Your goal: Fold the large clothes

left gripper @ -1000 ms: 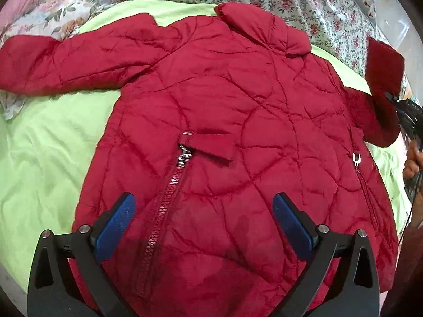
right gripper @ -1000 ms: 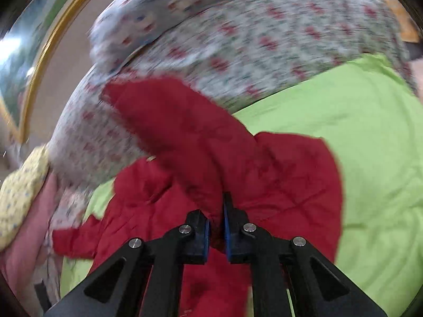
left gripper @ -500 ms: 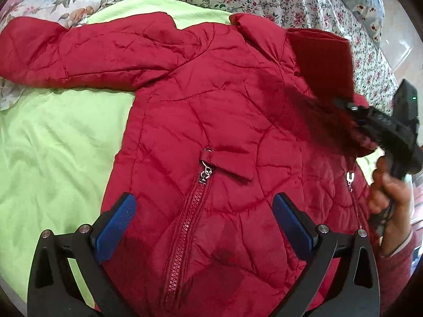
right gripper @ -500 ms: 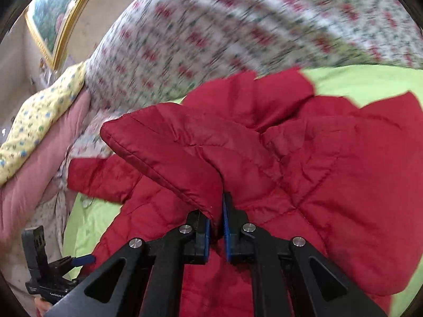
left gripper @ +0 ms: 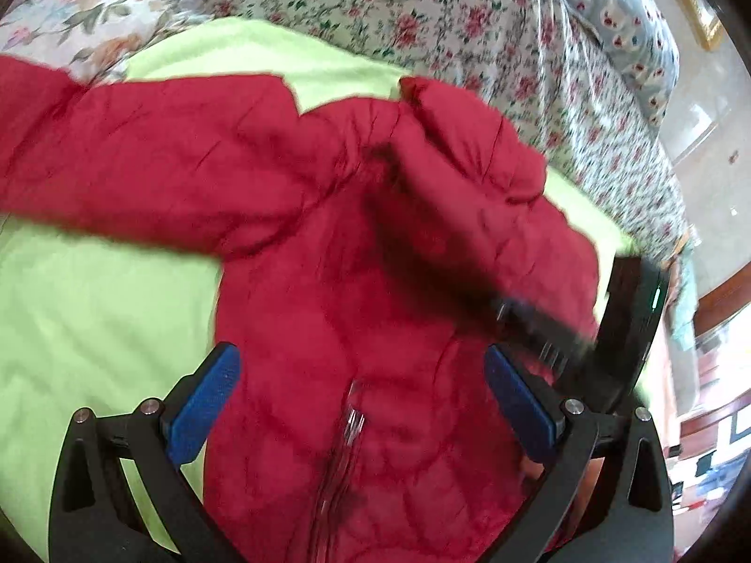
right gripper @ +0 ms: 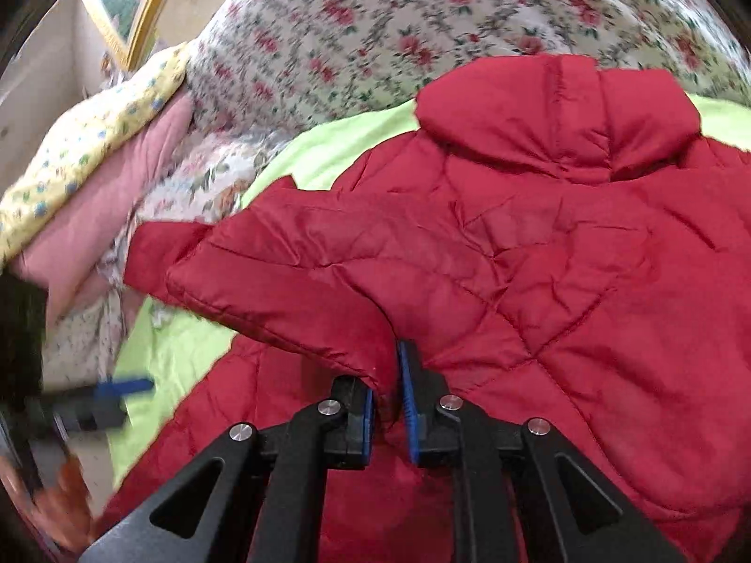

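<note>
— Where's the red jacket [left gripper: 356, 281]?
— Spread on the green sheet [left gripper: 94, 291]. My right gripper [right gripper: 387, 403] pinches its sleeve [right gripper: 300, 291], folded over the body; my left gripper [left gripper: 361, 403] hangs wide open, holding nothing.

Black-framed left tool [left gripper: 361, 403] and right tool [right gripper: 387, 399], blue pads, silver screws.

Red quilted jacket [right gripper: 540, 258], sleeve folded across
</note>
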The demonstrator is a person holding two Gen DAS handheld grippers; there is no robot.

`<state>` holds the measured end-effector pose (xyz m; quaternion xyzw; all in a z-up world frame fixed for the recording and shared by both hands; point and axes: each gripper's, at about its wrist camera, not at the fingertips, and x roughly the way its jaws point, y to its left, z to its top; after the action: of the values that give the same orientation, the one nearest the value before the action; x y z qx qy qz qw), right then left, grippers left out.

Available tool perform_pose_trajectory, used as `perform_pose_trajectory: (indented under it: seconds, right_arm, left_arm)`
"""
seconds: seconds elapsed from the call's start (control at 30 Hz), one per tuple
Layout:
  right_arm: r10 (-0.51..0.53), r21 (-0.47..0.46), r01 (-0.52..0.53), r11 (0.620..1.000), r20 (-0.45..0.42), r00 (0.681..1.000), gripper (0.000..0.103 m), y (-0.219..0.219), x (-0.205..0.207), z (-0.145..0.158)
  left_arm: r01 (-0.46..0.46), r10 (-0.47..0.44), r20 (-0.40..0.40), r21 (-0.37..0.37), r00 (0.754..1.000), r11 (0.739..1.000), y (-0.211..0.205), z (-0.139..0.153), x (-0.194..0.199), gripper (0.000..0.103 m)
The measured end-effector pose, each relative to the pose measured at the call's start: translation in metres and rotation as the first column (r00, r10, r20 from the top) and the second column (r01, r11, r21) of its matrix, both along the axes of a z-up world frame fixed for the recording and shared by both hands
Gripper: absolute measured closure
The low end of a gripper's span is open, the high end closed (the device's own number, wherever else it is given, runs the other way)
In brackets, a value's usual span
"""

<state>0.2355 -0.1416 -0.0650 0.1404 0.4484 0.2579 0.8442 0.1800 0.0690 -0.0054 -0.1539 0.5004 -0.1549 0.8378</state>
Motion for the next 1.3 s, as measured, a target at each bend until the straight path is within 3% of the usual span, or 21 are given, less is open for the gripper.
perform_pose_trajectory:
  seconds: [0.2,0.27,0.33,0.4,0.5,0.57,0.63,0.8,1.0,1.17,1.3]
  right_arm:
    - [0.014,-0.009,-0.014,1.0,0.015,1.0,0.089,0.001,-0.001,-0.004]
    - [0.018,-0.017,-0.017,1.0,0.019,1.0,0.089,0.002,-0.002,-0.004]
    - [0.02,-0.016,-0.02,1.0,0.017,1.0,0.089,0.001,-0.003,-0.003]
    - [0.02,-0.014,-0.02,1.0,0.013,1.0,0.086,-0.001,-0.005,-0.003]
    - [0.025,-0.017,-0.025,1.0,0.012,1.0,0.083,-0.004,-0.01,-0.003]
    - [0.032,-0.019,-0.032,0.999,0.005,0.999,0.08,-0.007,-0.014,-0.002]
    - [0.032,-0.007,-0.032,0.999,-0.012,0.999,0.069,-0.016,-0.023,0.003]
    - [-0.087,0.021,0.087,0.996,0.008,0.996,0.067,-0.068,-0.043,0.026]
    - [-0.266,-0.168,0.272,0.948,0.055,0.962,0.061,-0.134,-0.035,0.029]
    - [-0.291,-0.241,0.277,0.93,-0.024,0.956,0.063,-0.151,-0.019,-0.007]
    - [-0.305,-0.272,0.284,0.919,-0.038,0.952,0.063,-0.149,-0.017,-0.026]
  left_arm:
    - [0.036,-0.038,-0.019,-0.083,0.999,0.996,-0.016,-0.002,0.06,0.0]
    - [0.037,-0.04,-0.032,-0.08,0.999,0.996,-0.021,-0.011,0.076,0.016]
    - [0.059,-0.064,-0.058,-0.084,0.996,0.995,-0.025,-0.02,0.087,0.059]
    - [0.081,-0.09,-0.083,-0.098,0.992,0.992,-0.029,-0.03,0.094,0.079]
    - [0.09,-0.095,-0.063,-0.078,0.994,0.993,-0.028,-0.034,0.093,0.086]
    - [0.095,-0.098,-0.04,-0.064,0.994,0.993,-0.025,-0.032,0.09,0.088]
    - [0.092,-0.092,-0.008,-0.004,0.996,0.996,-0.023,-0.03,0.088,0.09]
    - [0.071,-0.078,0.057,0.118,0.995,0.99,-0.016,-0.031,0.077,0.091]
    - [0.055,-0.086,0.114,0.252,0.99,0.966,-0.026,-0.038,0.066,0.091]
    - [0.004,-0.05,0.145,0.301,0.988,0.954,-0.026,-0.024,0.057,0.084]
    - [-0.006,-0.052,0.239,0.235,0.97,0.972,-0.022,0.01,0.034,0.084]
